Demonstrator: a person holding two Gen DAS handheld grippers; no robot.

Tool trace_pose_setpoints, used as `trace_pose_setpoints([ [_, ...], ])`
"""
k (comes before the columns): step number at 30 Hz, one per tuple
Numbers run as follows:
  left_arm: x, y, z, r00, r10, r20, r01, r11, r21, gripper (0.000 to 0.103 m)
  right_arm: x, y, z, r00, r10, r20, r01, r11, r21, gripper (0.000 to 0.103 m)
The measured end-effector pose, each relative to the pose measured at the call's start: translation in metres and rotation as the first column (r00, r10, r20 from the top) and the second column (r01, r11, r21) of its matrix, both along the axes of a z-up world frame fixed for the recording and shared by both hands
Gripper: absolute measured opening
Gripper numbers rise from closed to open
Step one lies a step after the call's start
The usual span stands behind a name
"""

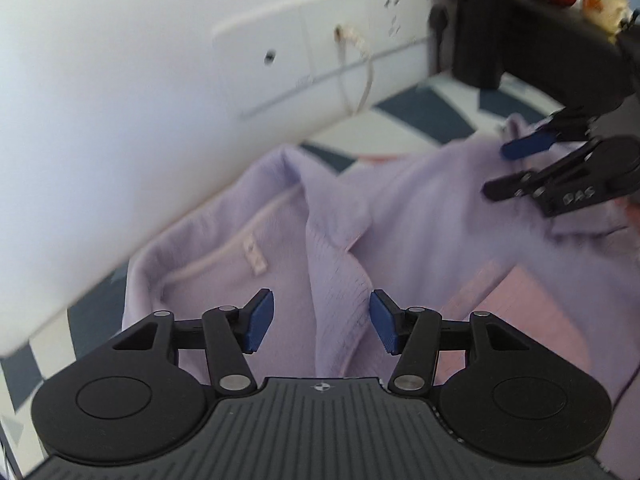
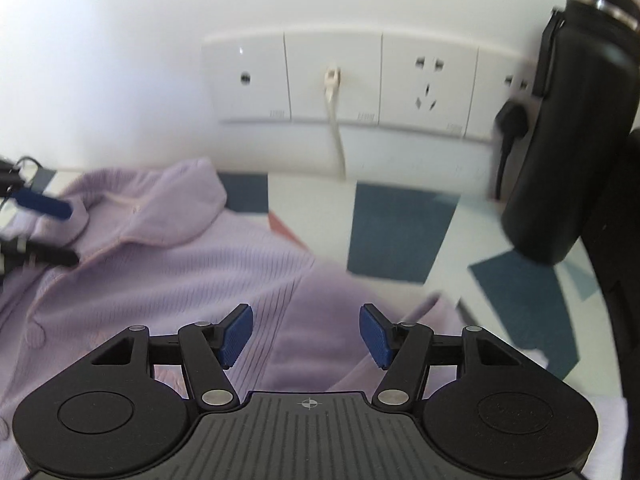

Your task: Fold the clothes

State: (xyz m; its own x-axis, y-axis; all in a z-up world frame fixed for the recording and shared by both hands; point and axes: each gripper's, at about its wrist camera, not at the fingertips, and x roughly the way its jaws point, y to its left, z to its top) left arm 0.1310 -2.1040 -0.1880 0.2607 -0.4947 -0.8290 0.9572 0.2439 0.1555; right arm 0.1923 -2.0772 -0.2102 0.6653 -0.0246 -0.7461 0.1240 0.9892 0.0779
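A: Item?
B: Lilac knit cardigan (image 1: 400, 208), rumpled on the patterned tabletop (image 2: 400, 232) by the wall, collar (image 2: 160, 208) toward the sockets.
A: Grippers?
B: My left gripper (image 1: 322, 322) and right gripper (image 2: 306, 336) are both spread wide, holding nothing, low over the knit.
A: Step?
B: Looks mid-arranging; which fold stage, I cannot tell.
A: Obstacles?
B: Black bottle (image 2: 568, 140) at the right; white cable (image 2: 336, 132) hanging from the socket panel (image 2: 424, 80).
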Motion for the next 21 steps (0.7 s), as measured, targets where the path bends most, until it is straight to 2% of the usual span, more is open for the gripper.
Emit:
trace_pose_setpoints([
  [3, 0.015, -0.001, -0.019, 0.996, 0.083, -0.013, -0.083, 0.997, 0.006, 0.056, 0.004, 0.007, -0.013, 0.999, -0.003, -0.043, 0.002, 1.000, -0.027, 0.056],
  [5, 0.020, -0.003, -0.026, 0.995, 0.098, -0.022, -0.098, 0.995, 0.005, 0.058, 0.005, 0.008, -0.018, 0.999, -0.008, -0.039, 0.007, 1.000, -0.029, 0.059],
  [10, 0.025, 0.001, -0.029, 0.991, 0.134, 0.003, -0.134, 0.991, -0.013, 0.080, 0.006, 0.011, -0.021, 0.999, -0.039, -0.038, 0.038, 0.999, -0.034, 0.062],
  [12, 0.028, 0.004, -0.029, 0.987, 0.163, -0.009, -0.163, 0.986, -0.018, 0.081, 0.007, 0.013, -0.021, 0.998, -0.053, -0.038, 0.052, 0.998, -0.036, 0.064],
  [14, 0.027, 0.010, -0.022, 0.978, 0.207, -0.028, -0.208, 0.978, -0.030, 0.081, 0.008, 0.014, -0.021, 0.997, -0.072, -0.039, 0.071, 0.997, -0.034, 0.067],
  [16, 0.016, 0.028, 0.001, 0.971, 0.237, -0.003, -0.236, 0.968, -0.089, 0.080, 0.013, 0.016, -0.016, 0.989, -0.134, -0.056, 0.135, 0.991, 0.008, 0.077],
  [17, 0.008, 0.039, 0.015, 0.966, 0.258, 0.030, -0.252, 0.959, -0.128, 0.080, 0.013, 0.018, -0.012, 0.986, -0.155, -0.059, 0.157, 0.987, 0.022, 0.086],
  [18, -0.001, 0.054, 0.029, 0.956, 0.286, 0.067, -0.272, 0.947, -0.168, 0.081, 0.011, 0.022, -0.006, 0.983, -0.176, -0.049, 0.178, 0.984, 0.026, 0.092],
  [19, -0.006, 0.072, 0.040, 0.945, 0.320, 0.072, -0.301, 0.933, -0.196, 0.085, 0.007, 0.026, 0.001, 0.980, -0.196, -0.038, 0.198, 0.980, 0.030, 0.094],
  [20, -0.011, 0.091, 0.051, 0.932, 0.353, 0.077, -0.329, 0.917, -0.224, 0.088, 0.001, 0.031, 0.009, 0.977, -0.211, -0.019, 0.211, 0.977, 0.028, 0.102],
  [21, -0.016, 0.109, 0.061, 0.919, 0.387, 0.080, -0.357, 0.900, -0.252, 0.093, -0.007, 0.037, 0.018, 0.975, -0.220, 0.000, 0.220, 0.975, 0.025, 0.102],
])
